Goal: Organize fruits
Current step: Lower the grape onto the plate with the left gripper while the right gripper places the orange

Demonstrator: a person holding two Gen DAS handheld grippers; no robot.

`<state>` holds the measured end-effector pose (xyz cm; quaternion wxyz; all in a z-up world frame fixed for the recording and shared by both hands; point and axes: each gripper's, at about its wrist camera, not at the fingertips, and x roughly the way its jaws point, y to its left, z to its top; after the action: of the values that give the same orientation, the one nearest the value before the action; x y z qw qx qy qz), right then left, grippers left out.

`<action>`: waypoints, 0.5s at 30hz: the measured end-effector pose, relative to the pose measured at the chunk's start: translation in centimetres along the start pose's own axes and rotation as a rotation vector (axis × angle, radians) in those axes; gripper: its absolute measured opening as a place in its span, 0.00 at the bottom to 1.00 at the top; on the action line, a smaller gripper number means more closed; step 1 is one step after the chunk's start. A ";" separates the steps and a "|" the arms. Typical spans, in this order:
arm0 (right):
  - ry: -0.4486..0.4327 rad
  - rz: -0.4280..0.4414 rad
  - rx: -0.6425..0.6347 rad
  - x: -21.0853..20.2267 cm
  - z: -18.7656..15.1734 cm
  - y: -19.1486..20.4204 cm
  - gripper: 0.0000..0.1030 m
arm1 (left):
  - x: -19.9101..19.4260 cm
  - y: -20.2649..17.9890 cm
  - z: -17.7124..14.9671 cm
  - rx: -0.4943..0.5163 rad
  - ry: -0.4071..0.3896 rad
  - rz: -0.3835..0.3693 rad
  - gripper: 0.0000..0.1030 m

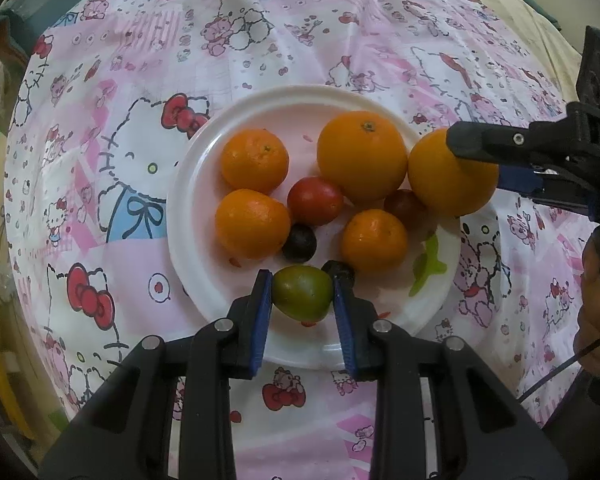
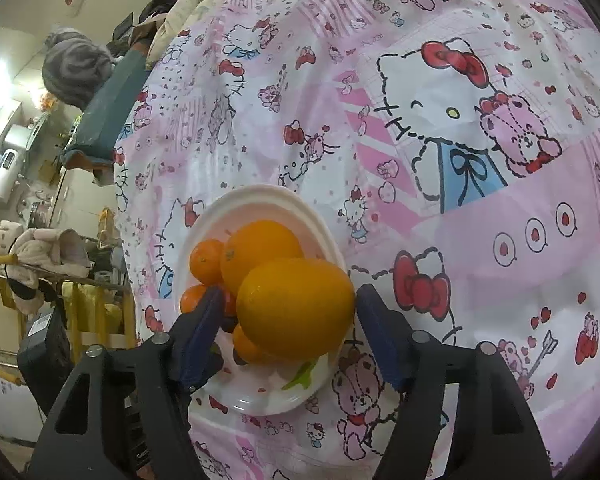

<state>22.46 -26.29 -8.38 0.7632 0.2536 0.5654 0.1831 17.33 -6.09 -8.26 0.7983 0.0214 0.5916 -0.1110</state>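
On a pink cartoon-cat tablecloth [image 1: 100, 184], a white plate [image 1: 204, 280] loaded with fruit. At the plate's left, an upper small orange [image 1: 255, 160] and, just below it, a lower small orange [image 1: 252, 223], the two nearly touching. Next rightward, a red fruit [image 1: 315, 200] in the middle, and a dark round fruit [image 1: 299, 243] under it.

Near the front rim, the left gripper [image 1: 302, 274] clamped on a green fruit [image 1: 302, 294], blue pads pressed to both its sides, just over the plate; whether resting on it, unclear.

Further right, a big orange [image 1: 362, 155] at the back and a third small orange [image 1: 374, 240] in front, with a dark red fruit [image 1: 404, 206] half hidden between them.

At the right rim, a second big orange [image 2: 296, 308] sitting between the spread fingers of the right gripper [image 2: 291, 292]: released, with a gap at one pad, the other just at the peel. At the far right edge, a person's hand [image 1: 596, 300] on that gripper's handle.
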 end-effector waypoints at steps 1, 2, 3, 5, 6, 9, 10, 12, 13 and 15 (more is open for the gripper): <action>0.002 -0.001 -0.005 0.1 0.0 0.1 0.75 | 0.0 0.0 0.0 0.002 0.002 -0.001 0.26; 0.002 0.000 -0.010 0.1 -0.1 0.3 0.80 | 0.1 0.0 -0.1 0.004 0.003 -0.001 0.26; 0.001 0.001 -0.012 0.1 -0.1 0.4 0.82 | 0.1 -0.1 -0.1 0.007 0.004 0.002 0.26; -0.004 0.003 -0.019 0.1 0.0 0.6 0.84 | 0.2 -0.1 -0.1 0.010 0.004 0.008 0.27; -0.005 0.001 -0.022 0.0 0.0 0.6 0.84 | 0.2 -0.1 -0.1 0.010 0.007 0.013 0.28; -0.016 0.000 -0.034 -0.2 0.0 0.8 0.87 | 0.1 -0.1 -0.2 0.002 -0.006 0.021 0.46; -0.025 -0.001 -0.039 -0.4 0.1 1.0 0.90 | -0.1 -0.1 -0.1 -0.001 -0.015 0.022 0.52; -0.044 -0.007 -0.051 -0.7 0.1 1.2 0.92 | -0.3 0.0 -0.1 -0.001 -0.022 0.019 0.60; -0.054 -0.019 -0.064 -0.8 0.1 1.4 0.92 | -0.4 0.0 -0.1 0.000 -0.024 0.020 0.65; -0.059 -0.034 -0.086 -1.0 0.1 1.6 0.92 | -0.6 -0.1 0.0 0.001 -0.027 0.025 0.70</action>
<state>22.30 -25.56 -6.62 0.7927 0.2161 0.5385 0.1868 17.13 -6.10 -7.67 0.8074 0.0275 0.5805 -0.1016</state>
